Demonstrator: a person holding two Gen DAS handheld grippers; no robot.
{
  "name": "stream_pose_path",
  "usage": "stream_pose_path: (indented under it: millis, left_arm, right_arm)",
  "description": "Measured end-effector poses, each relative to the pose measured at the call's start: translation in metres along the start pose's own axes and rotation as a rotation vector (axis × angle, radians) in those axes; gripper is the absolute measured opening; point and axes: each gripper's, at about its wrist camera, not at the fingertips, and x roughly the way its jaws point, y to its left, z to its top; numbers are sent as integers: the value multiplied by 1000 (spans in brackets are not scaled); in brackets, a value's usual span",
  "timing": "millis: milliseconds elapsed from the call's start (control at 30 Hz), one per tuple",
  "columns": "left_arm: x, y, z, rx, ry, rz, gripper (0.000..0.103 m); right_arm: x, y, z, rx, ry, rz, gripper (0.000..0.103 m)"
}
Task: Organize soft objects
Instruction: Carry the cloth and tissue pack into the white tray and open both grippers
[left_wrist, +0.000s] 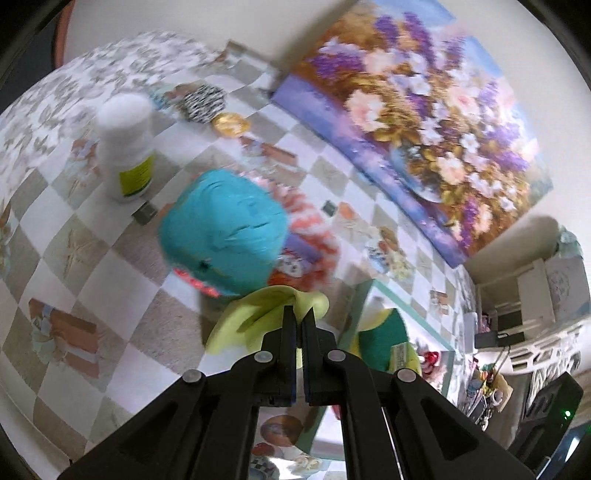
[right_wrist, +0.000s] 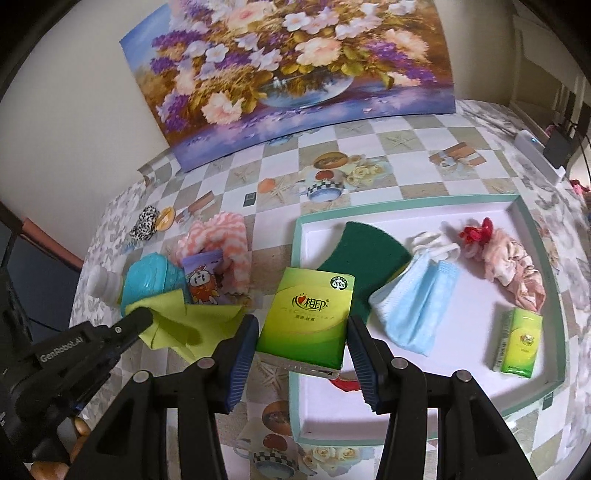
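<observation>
Claws come first: the right claw (right_wrist: 301, 343) pinches a green tissue pack (right_wrist: 308, 314) over the near-left rim of the tray (right_wrist: 524, 218), while the left claw (left_wrist: 300, 325), pressed together, grips a yellow-green cloth (left_wrist: 255, 317). Just past the cloth on the worktop (left_wrist: 122, 280) sit a teal toy (left_wrist: 225, 232), a striped towel (right_wrist: 218, 240) and a white bottle (left_wrist: 125, 147). Inside the tray lie a green sponge (right_wrist: 365, 251), a blue mask (right_wrist: 417, 310), a second pack (right_wrist: 519, 343) and a scrunchie (right_wrist: 513, 266). Farthest back, a flower painting (right_wrist: 295, 70) leans on the wall.
</observation>
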Motion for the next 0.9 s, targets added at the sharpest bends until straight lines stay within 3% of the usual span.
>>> stream_pose_path:
  millis: [267,433,567,633,733,900]
  left_arm:
    - [-30,-47,-7,143,-92,-133,2]
    - [-49,-94,-27,329,-160,-250,2]
    - [-40,-128,-52,446,-105,-347,2]
    - [-32,-139,-63,484,-66,-360,2]
    - [-14,-152,-78,535,-2,-342,2]
    - [17,-155,-88,538,102,-279,2]
  right_arm:
    - [-21,-24,8,50,-62,8,52]
    - [-41,-62,17,129,-130,-65,52]
    - [-44,-98,21,207,-129,-142,52]
    - [-46,-113,24,238,-128,-178,52]
    - [-51,-132,24,267,-132,-208,52]
    - [-47,-154,22,306,-101,-232,52]
